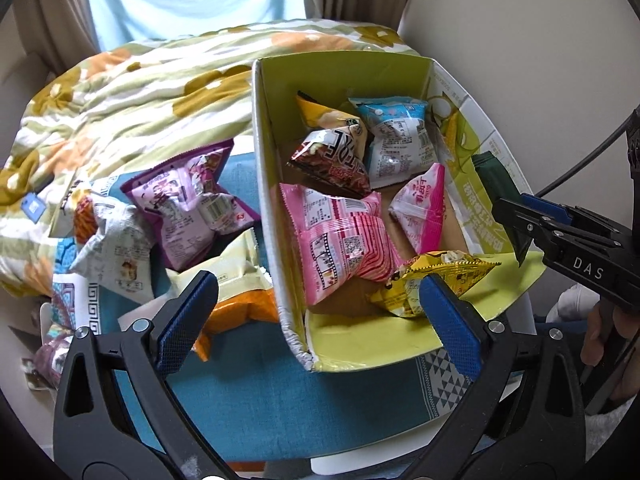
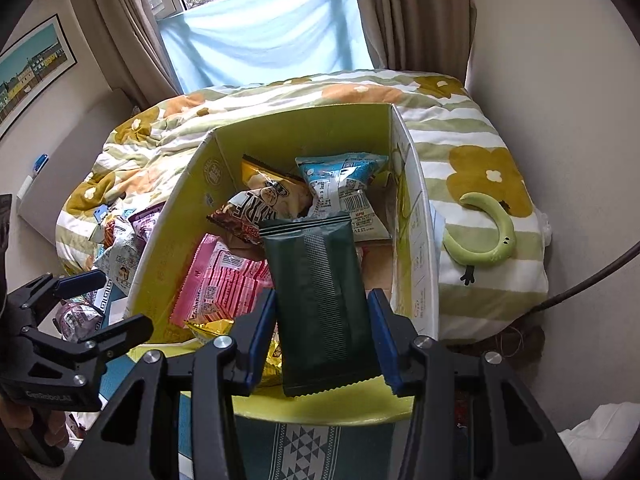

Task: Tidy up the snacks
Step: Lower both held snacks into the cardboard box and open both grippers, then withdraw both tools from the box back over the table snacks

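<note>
The right gripper (image 2: pixel 322 344) is clamped by its blue pads on the lower end of a flat dark green foil snack packet (image 2: pixel 318 292), which is held upright and tilted forward above the near edge of the open cardboard box with the yellow-green lining (image 2: pixel 304 136); that pose is judged to suit a release into the box. The left gripper (image 1: pixel 316 312) is spread wide with nothing between its pads, poised over the box's near left corner, probably because a packet has been let go there. Just past its right pad a crinkled yellow foil packet (image 1: pixel 424 284) lies inside the box, beside a large pink striped packet (image 1: pixel 344 240), a smaller pink packet (image 1: pixel 424 204), a brown-and-red packet (image 1: pixel 332 160) and a pale blue packet (image 1: pixel 400 136). Outside the box's left wall, on the teal cloth (image 1: pixel 280 400), a purple packet (image 1: pixel 188 200), a white printed packet (image 1: pixel 112 252) and a cream-and-orange packet (image 1: pixel 236 292) are left unsorted, so the task is judged to be well along but unfinished. Beyond everything a floral quilt (image 1: pixel 132 92) is heaped.
</note>
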